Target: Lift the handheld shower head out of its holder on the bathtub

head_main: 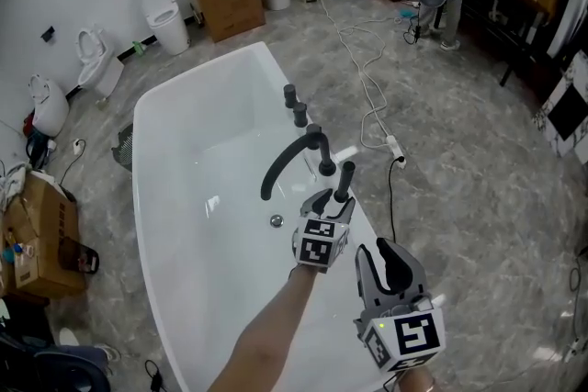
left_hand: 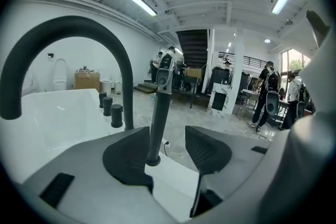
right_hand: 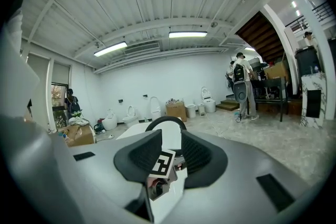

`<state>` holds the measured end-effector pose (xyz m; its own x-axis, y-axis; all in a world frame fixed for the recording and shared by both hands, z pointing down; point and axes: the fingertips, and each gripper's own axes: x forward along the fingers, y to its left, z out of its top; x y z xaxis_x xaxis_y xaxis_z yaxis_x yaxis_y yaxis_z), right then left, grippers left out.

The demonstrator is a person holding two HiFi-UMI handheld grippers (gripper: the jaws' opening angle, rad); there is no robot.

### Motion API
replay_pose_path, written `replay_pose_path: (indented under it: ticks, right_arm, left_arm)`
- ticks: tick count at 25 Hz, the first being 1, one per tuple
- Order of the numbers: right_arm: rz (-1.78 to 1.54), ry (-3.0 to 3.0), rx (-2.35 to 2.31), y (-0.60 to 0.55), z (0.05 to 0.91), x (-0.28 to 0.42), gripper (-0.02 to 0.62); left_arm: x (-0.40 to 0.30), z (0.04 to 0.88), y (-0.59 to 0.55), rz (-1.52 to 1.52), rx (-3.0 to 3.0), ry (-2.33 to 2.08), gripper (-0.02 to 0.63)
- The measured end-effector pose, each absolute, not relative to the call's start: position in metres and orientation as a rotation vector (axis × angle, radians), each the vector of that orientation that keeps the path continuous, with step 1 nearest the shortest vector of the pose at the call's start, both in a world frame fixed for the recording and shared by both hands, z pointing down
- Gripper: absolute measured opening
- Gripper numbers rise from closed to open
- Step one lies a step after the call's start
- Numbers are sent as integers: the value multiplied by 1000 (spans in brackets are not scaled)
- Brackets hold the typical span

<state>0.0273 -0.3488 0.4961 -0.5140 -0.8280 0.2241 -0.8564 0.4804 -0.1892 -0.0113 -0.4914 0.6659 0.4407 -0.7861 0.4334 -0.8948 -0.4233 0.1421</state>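
Left hand-held gripper (left_hand: 168,136), jaws standing apart, is bracketing the upright handheld shower head (left_hand: 157,113) without clamping it. The head is sitting in its holder (left_hand: 153,162) on the bathtub (head_main: 142,161) rim, beside the curved spout (left_hand: 68,29). Right hand-held gripper (right_hand: 170,141), open and empty, is hovering just behind.

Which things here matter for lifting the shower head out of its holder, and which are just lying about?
Job: handheld shower head, holder, bathtub, left gripper, fingers open around the head.
Lying about: cardboard box, toilets, extension lead.
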Motion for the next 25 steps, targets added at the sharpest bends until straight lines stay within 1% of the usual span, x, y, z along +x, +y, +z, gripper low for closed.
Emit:
replay_pose_path:
  ticks: [4,8,12,21,25]
  right_arm:
    - [434,-2587,1480,-360,511,31,106]
    - [447,-2572,1478,-365,522,31,106]
    - [460,-2572,1485,-370,528,38,104]
    - [474,-2583,1490,-382,537,46,100]
    - [502,-2599,1476,-388,543,46,100]
  left_arm:
    - [-9,675,-506,419,2327,-1436,229]
    - [-10,684,-520,406,2311,-1442,230]
    - [-5,691,-527,390,2313,-1407,254]
    - [2,715,-549,473,2324,-1364,255]
    - [4,721,-561,479,2334,-1353,243]
